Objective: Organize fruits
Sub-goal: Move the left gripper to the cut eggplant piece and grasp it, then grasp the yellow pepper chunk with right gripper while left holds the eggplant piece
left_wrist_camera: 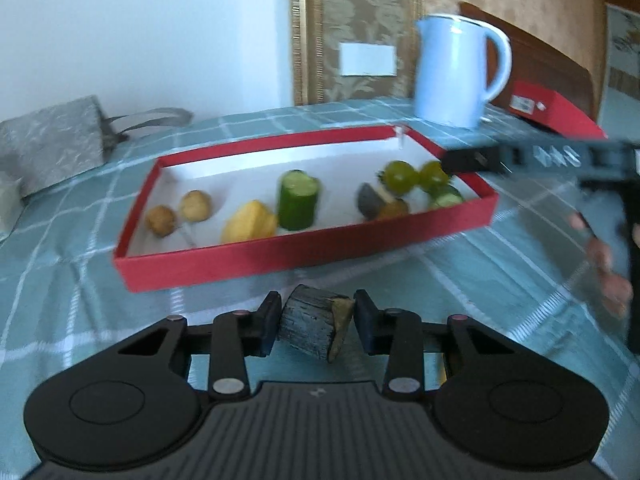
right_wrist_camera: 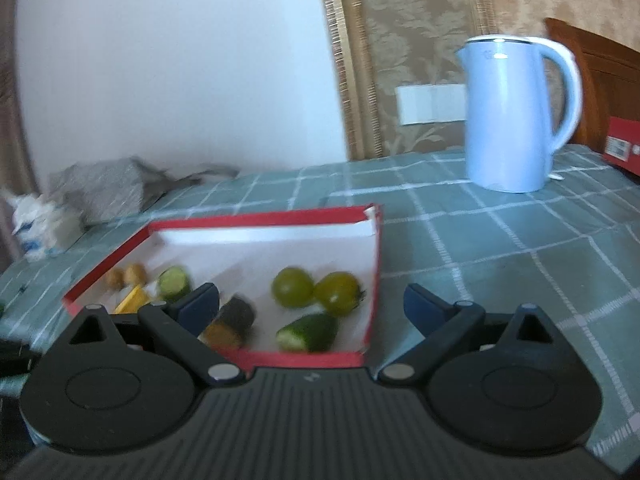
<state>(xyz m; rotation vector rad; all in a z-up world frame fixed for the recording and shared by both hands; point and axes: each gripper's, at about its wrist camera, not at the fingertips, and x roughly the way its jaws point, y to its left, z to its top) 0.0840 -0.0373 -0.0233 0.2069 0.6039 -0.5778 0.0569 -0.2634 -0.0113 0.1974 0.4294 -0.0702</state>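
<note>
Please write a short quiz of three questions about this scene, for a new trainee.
1. True or false: the left claw holds a dark chunk.
2. Where are the two green tomatoes? A) in the red tray B) on the cloth C) in the kettle
3. Fill in: the right claw is ____ .

Key: 1 true; 2 A; 3 open

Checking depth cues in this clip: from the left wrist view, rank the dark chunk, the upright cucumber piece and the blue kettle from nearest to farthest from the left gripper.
1. Dark chunk: between the left gripper's fingers.
2. Upright cucumber piece: mid red tray, ahead.
3. Blue kettle: beyond the tray, far right.
</note>
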